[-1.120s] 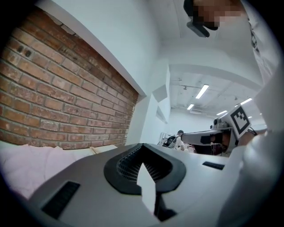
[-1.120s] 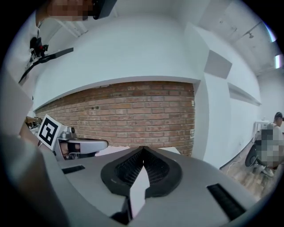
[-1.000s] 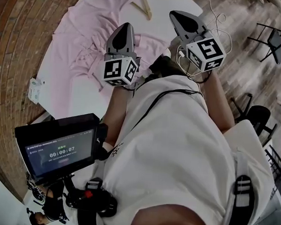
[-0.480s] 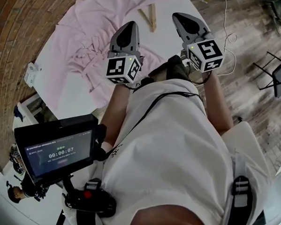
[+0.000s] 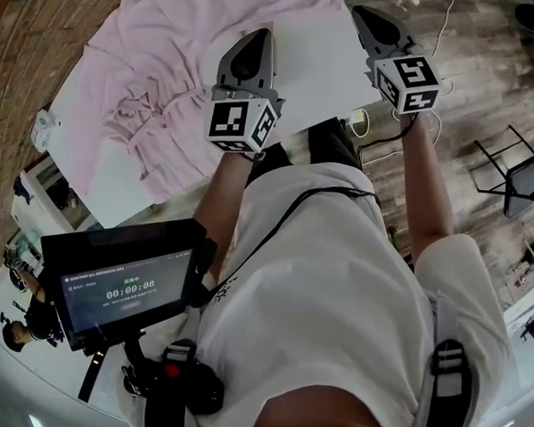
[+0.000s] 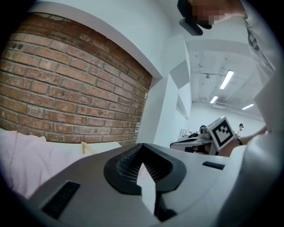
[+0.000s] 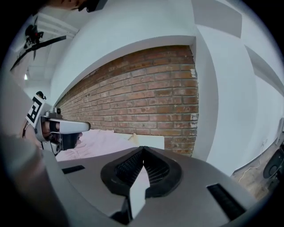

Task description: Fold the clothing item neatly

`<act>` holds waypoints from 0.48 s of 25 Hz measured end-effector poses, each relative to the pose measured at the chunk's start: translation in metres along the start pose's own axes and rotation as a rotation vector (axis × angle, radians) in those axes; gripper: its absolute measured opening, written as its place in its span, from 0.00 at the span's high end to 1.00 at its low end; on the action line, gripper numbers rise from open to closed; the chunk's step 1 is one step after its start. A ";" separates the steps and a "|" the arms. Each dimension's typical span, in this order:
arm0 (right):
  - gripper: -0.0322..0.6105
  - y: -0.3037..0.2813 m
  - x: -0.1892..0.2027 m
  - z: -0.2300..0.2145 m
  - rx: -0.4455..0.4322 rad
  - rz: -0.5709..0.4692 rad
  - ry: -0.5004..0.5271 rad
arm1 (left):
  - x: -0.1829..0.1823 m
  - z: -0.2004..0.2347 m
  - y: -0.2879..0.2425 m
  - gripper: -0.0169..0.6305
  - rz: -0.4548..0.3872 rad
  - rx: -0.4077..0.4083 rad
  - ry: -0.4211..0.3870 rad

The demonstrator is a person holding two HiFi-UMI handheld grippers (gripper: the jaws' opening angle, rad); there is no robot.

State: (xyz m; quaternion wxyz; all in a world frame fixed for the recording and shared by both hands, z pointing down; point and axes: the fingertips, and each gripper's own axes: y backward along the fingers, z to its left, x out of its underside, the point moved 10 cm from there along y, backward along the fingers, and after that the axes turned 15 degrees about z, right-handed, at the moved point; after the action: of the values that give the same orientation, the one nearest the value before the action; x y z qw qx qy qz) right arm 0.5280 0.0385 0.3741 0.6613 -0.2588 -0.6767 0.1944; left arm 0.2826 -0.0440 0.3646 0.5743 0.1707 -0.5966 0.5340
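White tabletop (image 5: 320, 59) fills the upper part of the head view, with a brick wall (image 6: 66, 88) behind it and wooden floor (image 5: 469, 112) at 3 o'clock. On the tabletop the pink garment (image 5: 149, 77) lies spread but rumpled, bunched into creases near its middle, occupying the 10 to 12 o'clock part of the picture. The left gripper (image 5: 260, 34) hangs above the garment's right-hand margin, the cloth lying mostly at its 9 o'clock; through the left gripper view the pink fabric shows low at 9 o'clock of the jaws, which are clenched tight with nothing between them. The right gripper (image 5: 360, 11) is held over the tabletop's right edge, well apart from the garment, which lies at its 9 o'clock; in the right gripper view the cloth sits beyond the jaws at about 10 o'clock, and these jaws too are pressed together, empty. Neither gripper touches the fabric. A small screen (image 5: 125, 285) hangs at 7 o'clock by the person's waist.
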 end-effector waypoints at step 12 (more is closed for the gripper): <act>0.92 -0.093 0.026 -0.086 -0.149 0.148 0.021 | -0.001 -0.021 -0.088 0.99 0.046 -0.023 0.004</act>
State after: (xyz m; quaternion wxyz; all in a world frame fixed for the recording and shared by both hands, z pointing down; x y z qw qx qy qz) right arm 0.6047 -0.0262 0.4559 0.6312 -0.3586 -0.6613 0.1889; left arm 0.3653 -0.0595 0.3981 0.5651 0.1490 -0.6053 0.5405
